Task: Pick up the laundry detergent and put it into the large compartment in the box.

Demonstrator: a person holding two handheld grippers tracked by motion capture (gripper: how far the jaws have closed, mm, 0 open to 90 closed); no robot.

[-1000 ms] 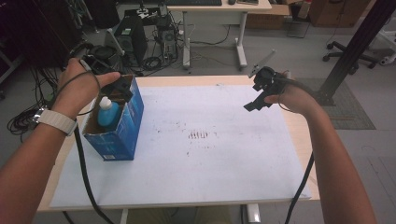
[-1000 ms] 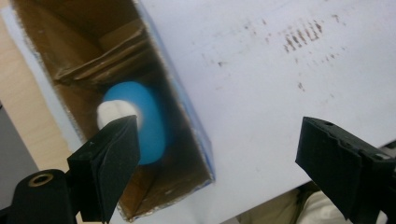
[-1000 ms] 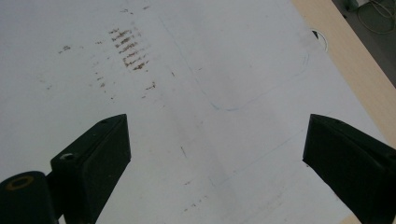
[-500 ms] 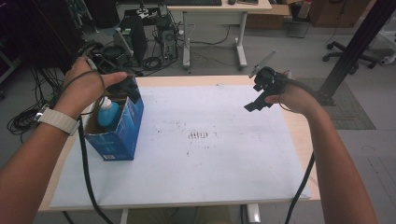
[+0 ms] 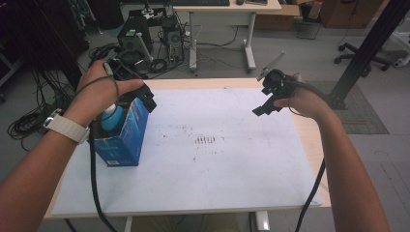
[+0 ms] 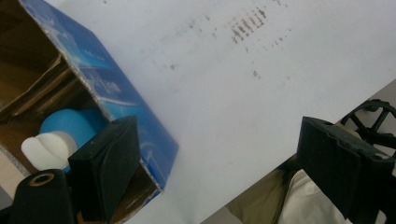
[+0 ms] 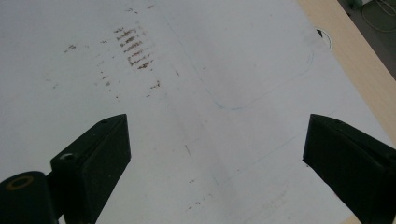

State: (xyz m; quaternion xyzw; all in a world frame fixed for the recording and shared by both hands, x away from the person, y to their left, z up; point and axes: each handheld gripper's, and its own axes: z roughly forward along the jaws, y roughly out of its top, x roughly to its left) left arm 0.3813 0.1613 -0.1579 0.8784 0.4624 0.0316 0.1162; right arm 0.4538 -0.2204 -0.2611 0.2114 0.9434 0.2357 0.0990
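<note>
**White tabletop, open box, both hands up**

White sheeting covers the tabletop, scuffed with a patch of brown marks out between the two hands. Nearest the left gripper, the blue carton stands open-topped, and its fingers are spread wide, gripping nothing; one of them hangs right at the carton's rim, the other well out over bare sheet. Down inside the carton, just beyond that near finger, sits the blue bottle with its white cap.

Across the tabletop, the right gripper hovers over empty sheet, fingers wide as well, nothing between them.

Risk from here, as I read it: the finger at the rim could catch the cardboard wall on the way in and tip or drag the light carton, bottle and all. A cardboard flap inside could also block a clean hold.

Beyond the far edge: grey floor, tangled cables, a computer tower, another desk, an office chair.
</note>
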